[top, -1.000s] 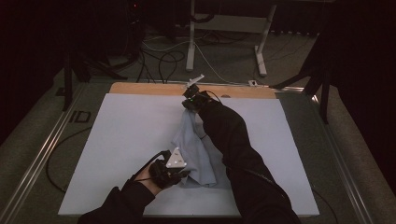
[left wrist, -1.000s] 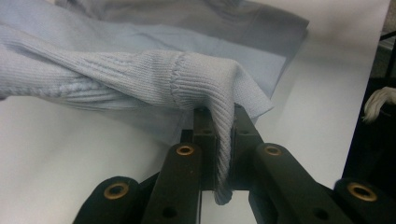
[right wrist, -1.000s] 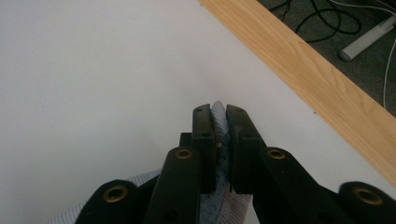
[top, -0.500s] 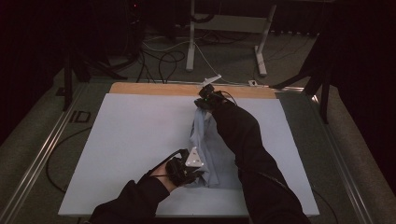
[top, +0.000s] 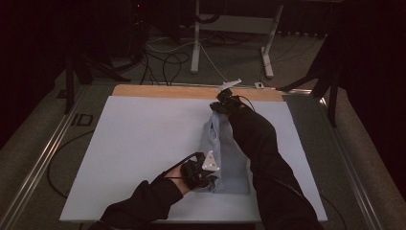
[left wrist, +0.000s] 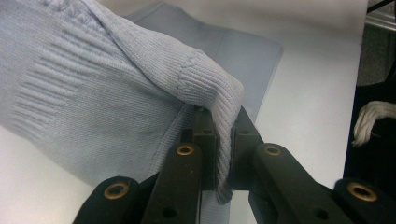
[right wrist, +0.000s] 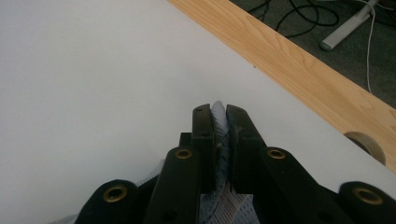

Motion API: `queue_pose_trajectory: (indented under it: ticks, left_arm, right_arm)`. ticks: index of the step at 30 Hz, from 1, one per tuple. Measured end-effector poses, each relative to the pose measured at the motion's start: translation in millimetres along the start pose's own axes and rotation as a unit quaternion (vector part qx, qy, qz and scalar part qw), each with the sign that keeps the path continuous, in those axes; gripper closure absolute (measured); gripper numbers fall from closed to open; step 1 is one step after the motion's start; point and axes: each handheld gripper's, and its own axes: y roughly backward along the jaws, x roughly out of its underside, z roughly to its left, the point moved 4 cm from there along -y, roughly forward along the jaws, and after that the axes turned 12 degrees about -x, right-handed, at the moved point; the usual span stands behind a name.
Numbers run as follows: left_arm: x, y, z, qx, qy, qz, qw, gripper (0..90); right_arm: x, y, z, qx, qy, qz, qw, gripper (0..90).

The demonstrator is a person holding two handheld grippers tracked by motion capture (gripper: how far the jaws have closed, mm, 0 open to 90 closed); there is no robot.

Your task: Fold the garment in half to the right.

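Observation:
A light blue knitted sweater lies folded lengthwise on the white table cover, right of centre. My left gripper is at its near end, shut on a ribbed knitted edge that bulges up between the jaws. At the sweater's far end, my right gripper is shut on another bit of blue knit just above the white surface. The right forearm in a dark sleeve covers the sweater's right side.
A bare wooden strip runs along the table's far edge, with a tape roll on it. Cables and white desk legs stand on the floor beyond. Metal rails flank the table.
Both grippers have moved to the right with the sweater in them. The sweater now lies narrower and farther right on the table.

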Motion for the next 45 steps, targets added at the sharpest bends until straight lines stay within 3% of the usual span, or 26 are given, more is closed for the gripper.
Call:
queue_pose_trajectory:
  ticks: [16, 30, 38, 40, 42, 45]
  left_arm:
    - [-15.8, -23.8, -7.7, 0.022, -0.025, 0.006, 0.9994, 85.8]
    - [-25.5, -48.1, -14.2, 0.021, -0.037, 0.019, 0.9989, 85.7]
    - [-27.5, -56.3, -14.8, 0.026, -0.033, 0.023, 0.9988, 85.6]
    - [-27.8, -58.4, -15.4, 0.027, -0.031, 0.026, 0.9988, 85.4]
    - [-28.0, -60.1, -16.7, 0.03, -0.031, 0.026, 0.9987, 85.1]
    - [-28.8, -59.7, -18.0, 0.037, -0.028, 0.025, 0.9986, 83.5]
  right_arm:
    - [23.2, 8.1, -18.1, 0.002, -0.016, -0.006, 0.9998, 83.4]
    - [33.9, -3.5, -26.9, -0.006, -0.028, -0.012, 0.9995, 82.8]
    - [39.7, -9.2, -32.2, -0.012, -0.035, -0.015, 0.9992, 81.0]
    - [40.2, -8.6, -32.6, -0.012, -0.036, -0.017, 0.9992, 77.6]
    - [39.9, -7.2, -33.3, -0.022, -0.042, -0.026, 0.9985, 63.8]
    - [38.7, -3.9, -33.7, -0.012, -0.043, -0.022, 0.9988, 40.6]
